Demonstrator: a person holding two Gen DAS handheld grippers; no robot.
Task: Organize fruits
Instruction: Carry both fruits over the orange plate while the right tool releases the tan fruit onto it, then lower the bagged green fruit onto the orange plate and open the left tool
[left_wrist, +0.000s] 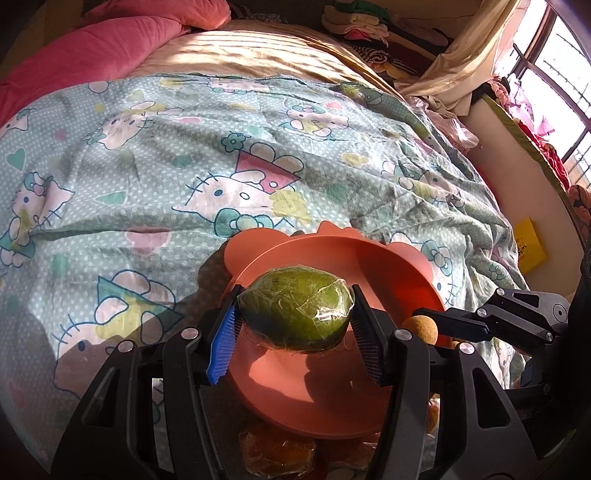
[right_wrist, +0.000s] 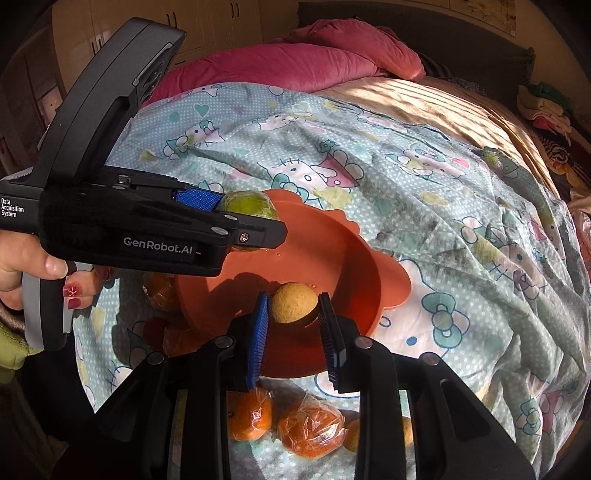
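Note:
My left gripper (left_wrist: 295, 314) is shut on a green plastic-wrapped fruit (left_wrist: 295, 310) and holds it above the orange bowl (left_wrist: 332, 380). It also shows in the right wrist view (right_wrist: 255, 221), with the green fruit (right_wrist: 251, 205) over the bowl's (right_wrist: 343, 273) far rim. My right gripper (right_wrist: 293, 310) is shut on a small tan round fruit (right_wrist: 293, 302) over the bowl's near side. That fruit shows in the left wrist view (left_wrist: 421, 328) at the right gripper's tip. Wrapped oranges (right_wrist: 310, 430) lie on the sheet in front of the bowl.
The bowl sits on a bed with a cartoon-cat patterned sheet (left_wrist: 184, 166). A pink quilt (left_wrist: 92, 55) lies at the head. Piled clothes (left_wrist: 362, 22) and a window (left_wrist: 554, 74) are to the right. More wrapped fruit (left_wrist: 277, 454) lies under my left gripper.

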